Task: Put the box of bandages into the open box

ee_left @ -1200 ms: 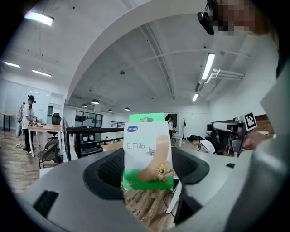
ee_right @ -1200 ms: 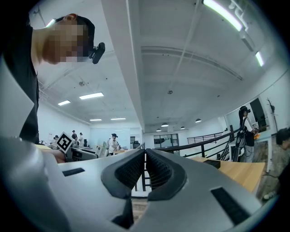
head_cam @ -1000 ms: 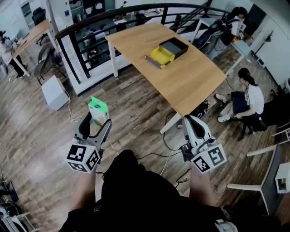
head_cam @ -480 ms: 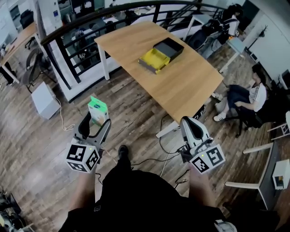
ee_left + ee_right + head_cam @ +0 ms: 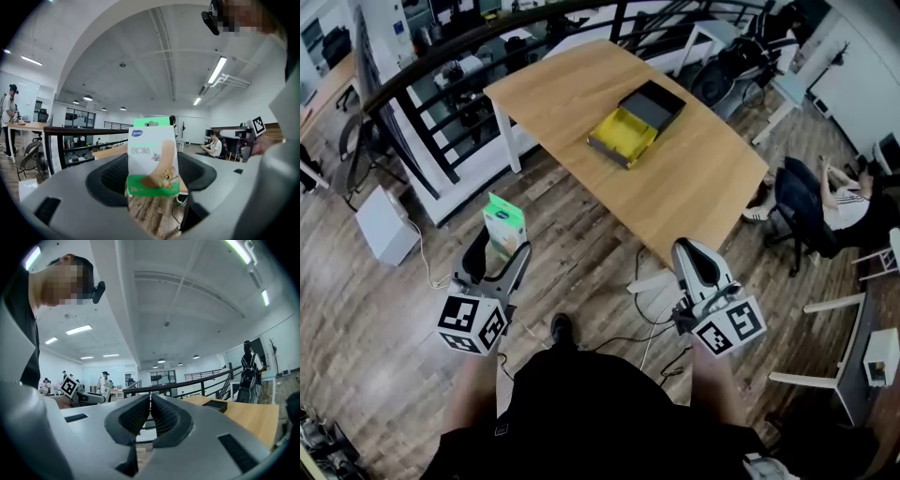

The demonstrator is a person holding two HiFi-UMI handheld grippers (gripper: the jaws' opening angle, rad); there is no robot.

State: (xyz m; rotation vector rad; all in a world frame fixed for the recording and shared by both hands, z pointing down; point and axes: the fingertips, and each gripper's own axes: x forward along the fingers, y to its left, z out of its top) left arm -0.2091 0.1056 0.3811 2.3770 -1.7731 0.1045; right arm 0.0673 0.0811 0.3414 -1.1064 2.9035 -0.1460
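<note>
**Bandages carried towards the table, not yet there**

The left gripper (image 5: 500, 253) is clamped on the bandage box (image 5: 505, 223). Its own view shows the pack upright between the pads, held by its lower part, with the green top standing clear above the jaws. The right gripper (image 5: 695, 258) carries nothing, and its jaws are pressed together with only a hairline between them.

Both grippers sit in the same places in the head view as a second ago, and the pack has not shifted in its grip. What has changed is everything around them. The table (image 5: 694, 178) has slid down and leftwards in the frame, a shoe (image 5: 561, 328) now shows ahead of the body, and the seated person (image 5: 834, 197) has drifted towards the right edge. This reads as the carrier walking up to the table (the hands are simply riding along).

For the task, that means the approach is under way and the placing has not begun. The open box (image 5: 625, 136) lies well apart from the pack, far up the tabletop. Its yellow tray is pulled out of a dark sleeve (image 5: 654, 101).

The tabletop is pale wood on white legs and bare except for that box. Below is a dark plank floor with a cable (image 5: 649, 323) trailing near the table's foot. A black railing (image 5: 422, 75) curves behind, and a white cabinet (image 5: 382, 225) stands at the left.
</note>
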